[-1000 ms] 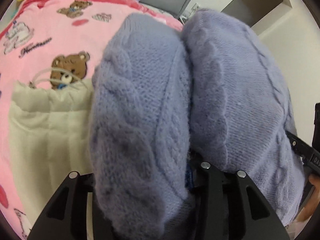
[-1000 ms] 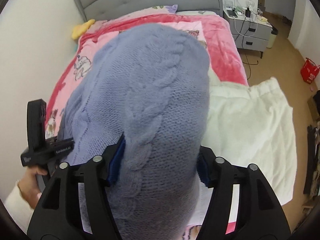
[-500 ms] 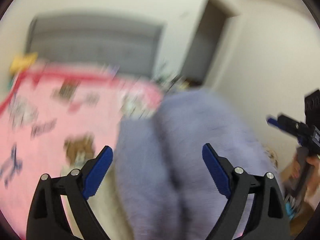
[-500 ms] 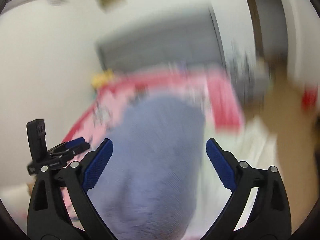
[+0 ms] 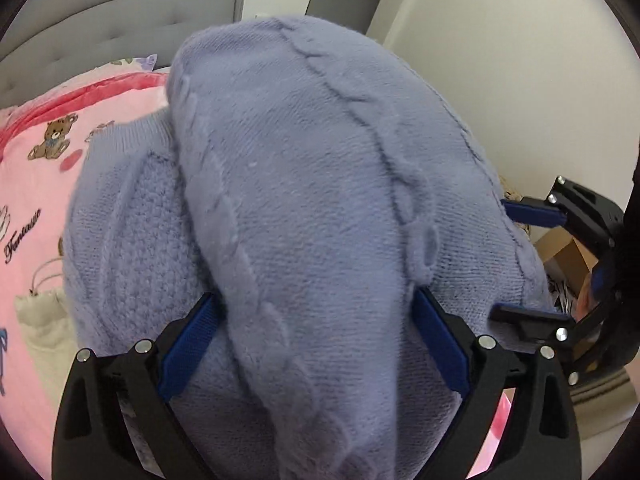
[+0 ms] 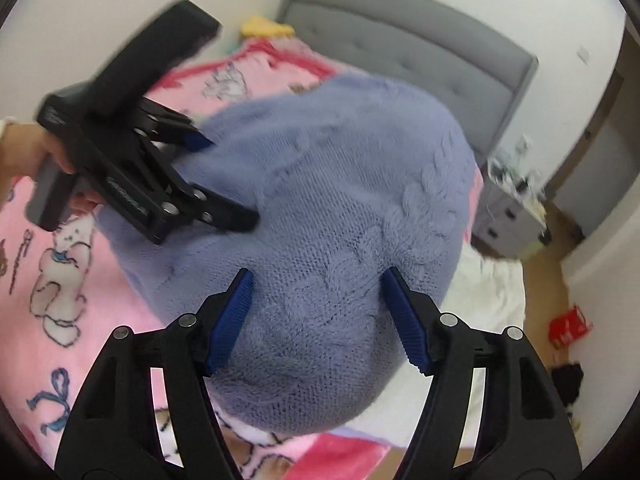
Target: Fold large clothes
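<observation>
Left claw (image 5: 316, 322): jaws wide, with a thick fold of the sweater (image 5: 320, 184) bulging between the blue pads (image 5: 188, 344); whether the pads press the knit cannot be told.
Right claw (image 6: 318, 312): jaws have just been closing, now at a middling gap, with the sweater's bulk between them; a firm pinch cannot be confirmed.
Sweater: lavender cable knit, bunched over the bed and filling the middle of both views.
Blanket (image 6: 48, 288): pink with bear prints, under the sweater toward 9 o'clock.
White cloth (image 6: 496, 296): on the bed at 3 o'clock in the right view.
Headboard (image 6: 404, 40): grey, tufted, far off at 12 o'clock.
</observation>
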`<state>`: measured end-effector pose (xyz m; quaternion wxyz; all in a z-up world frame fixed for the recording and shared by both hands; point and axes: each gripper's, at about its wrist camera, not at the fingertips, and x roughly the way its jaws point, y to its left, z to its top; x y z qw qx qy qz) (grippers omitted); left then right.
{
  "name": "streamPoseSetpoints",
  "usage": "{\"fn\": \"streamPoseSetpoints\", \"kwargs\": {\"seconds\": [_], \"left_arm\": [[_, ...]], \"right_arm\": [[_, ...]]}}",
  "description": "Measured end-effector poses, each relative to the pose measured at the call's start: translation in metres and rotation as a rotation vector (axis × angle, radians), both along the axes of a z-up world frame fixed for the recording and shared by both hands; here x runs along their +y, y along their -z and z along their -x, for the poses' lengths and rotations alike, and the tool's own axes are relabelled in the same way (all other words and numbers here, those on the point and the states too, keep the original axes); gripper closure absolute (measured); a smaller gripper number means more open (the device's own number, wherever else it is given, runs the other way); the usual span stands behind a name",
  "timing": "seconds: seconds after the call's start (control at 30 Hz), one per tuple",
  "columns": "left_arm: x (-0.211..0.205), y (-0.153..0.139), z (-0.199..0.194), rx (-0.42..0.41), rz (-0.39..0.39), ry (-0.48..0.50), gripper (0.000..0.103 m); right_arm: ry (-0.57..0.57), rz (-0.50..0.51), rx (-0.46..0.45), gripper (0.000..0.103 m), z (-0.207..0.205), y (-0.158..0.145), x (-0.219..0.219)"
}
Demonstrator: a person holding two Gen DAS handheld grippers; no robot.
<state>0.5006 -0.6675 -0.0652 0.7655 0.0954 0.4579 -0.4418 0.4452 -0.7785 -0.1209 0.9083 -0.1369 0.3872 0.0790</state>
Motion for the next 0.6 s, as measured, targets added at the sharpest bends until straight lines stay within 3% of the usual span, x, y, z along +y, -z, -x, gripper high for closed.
{"fn": "streamPoseSetpoints", "kwargs": {"seconds": [0.13, 0.23, 0.3, 0.37, 0.43, 0.5, 0.6], "left_arm": [[-0.005, 0.005, 0.001, -0.012, -0.018, -0.024, 0.007], [-0.009, 0.005, 0.011, -0.046, -0.025, -0.046, 0.005], [0.001, -0.011, 0.026, -0.038, -0.017, -0.096, 0.005], [0.009, -0.031, 0.059, -0.010, 0.029, -0.148, 0.005], [0.024, -0.050, 0.087, -0.027, 0.048, -0.187, 0.005], [0.039, -0.071, 0.116, -0.101, 0.040, -0.267, 0.005], [0.056, -0.092, 0.153, -0.201, 0.011, -0.353, 0.005]], "right_arm": [[0.053, 0.013, 0.004, 0.039, -0.011, 0.008, -0.001], [0.078, 0.009, -0.006, 0.032, -0.012, 0.011, 0.002], [0.072, 0.034, -0.048, 0.008, -0.001, 0.002, 0.009], [0.103, 0.064, -0.069, 0.008, 0.015, -0.009, 0.018], [0.136, 0.041, -0.150, 0.008, 0.042, -0.024, 0.024], [0.171, 0.023, -0.212, 0.008, 0.066, -0.034, 0.028], [0.304, 0.036, -0.230, 0.008, 0.099, -0.044, 0.040]]}}
